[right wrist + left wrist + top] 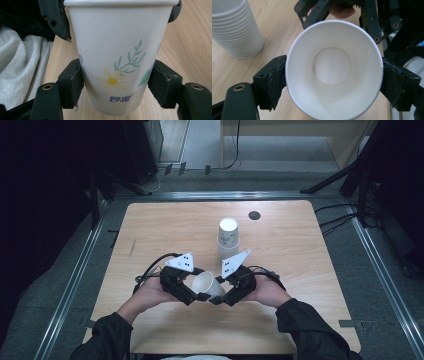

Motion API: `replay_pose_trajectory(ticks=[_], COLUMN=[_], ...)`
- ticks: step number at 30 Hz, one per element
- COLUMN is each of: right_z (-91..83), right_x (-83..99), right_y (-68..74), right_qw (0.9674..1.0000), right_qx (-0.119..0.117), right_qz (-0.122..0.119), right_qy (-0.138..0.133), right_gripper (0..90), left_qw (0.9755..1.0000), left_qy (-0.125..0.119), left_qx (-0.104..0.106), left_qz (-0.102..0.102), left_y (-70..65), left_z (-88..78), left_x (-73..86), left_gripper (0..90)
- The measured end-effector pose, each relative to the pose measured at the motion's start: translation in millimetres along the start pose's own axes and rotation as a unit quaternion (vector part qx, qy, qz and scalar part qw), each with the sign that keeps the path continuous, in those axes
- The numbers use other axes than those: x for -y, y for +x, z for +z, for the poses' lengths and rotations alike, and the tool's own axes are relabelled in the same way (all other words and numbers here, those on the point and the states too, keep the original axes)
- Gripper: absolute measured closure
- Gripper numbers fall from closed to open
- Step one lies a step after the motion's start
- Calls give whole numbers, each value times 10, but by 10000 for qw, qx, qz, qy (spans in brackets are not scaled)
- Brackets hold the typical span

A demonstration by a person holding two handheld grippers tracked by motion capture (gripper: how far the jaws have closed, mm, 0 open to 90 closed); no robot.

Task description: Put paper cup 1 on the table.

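Paper cup [207,283], pinched near its base by the right gripper [218,299] while the left gripper [199,296] spreads around its rim, could crumple if squeezed harder.

White cup [117,57], yellow daisy, green sprig print; light wood table [165,225].

Cup between our two tongs, near the table's front edge.
We see the cup [207,284] between left tongs [196,295] and right tongs [218,298]; the cup stack [228,239] stands behind on the table [150,230].
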State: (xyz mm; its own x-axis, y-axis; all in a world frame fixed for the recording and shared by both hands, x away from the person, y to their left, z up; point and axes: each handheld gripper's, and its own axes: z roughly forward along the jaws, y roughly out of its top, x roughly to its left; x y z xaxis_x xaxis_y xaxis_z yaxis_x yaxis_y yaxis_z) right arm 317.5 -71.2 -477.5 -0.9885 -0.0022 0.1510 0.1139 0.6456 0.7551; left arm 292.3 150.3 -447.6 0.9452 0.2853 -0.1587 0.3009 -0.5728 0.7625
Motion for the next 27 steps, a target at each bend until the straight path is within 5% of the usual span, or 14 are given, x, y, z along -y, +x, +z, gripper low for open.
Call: replay_pose_trajectory(ticks=[17, 27], right_z=[-41, -26], right_x=[-20, -20], right_y=[11, 11], right_qw=[9993, 9993], right_qx=[-206, -229], right_qz=[100, 168], right_qy=[-289, -230], right_gripper=[337, 332], left_qw=[9985, 9990], left_qy=[-488, -373], left_qx=[209, 213], left_qz=[-133, -136], left_y=[-10, -1], left_z=[6, 0], left_x=[10, 8], left_gripper=[205, 235])
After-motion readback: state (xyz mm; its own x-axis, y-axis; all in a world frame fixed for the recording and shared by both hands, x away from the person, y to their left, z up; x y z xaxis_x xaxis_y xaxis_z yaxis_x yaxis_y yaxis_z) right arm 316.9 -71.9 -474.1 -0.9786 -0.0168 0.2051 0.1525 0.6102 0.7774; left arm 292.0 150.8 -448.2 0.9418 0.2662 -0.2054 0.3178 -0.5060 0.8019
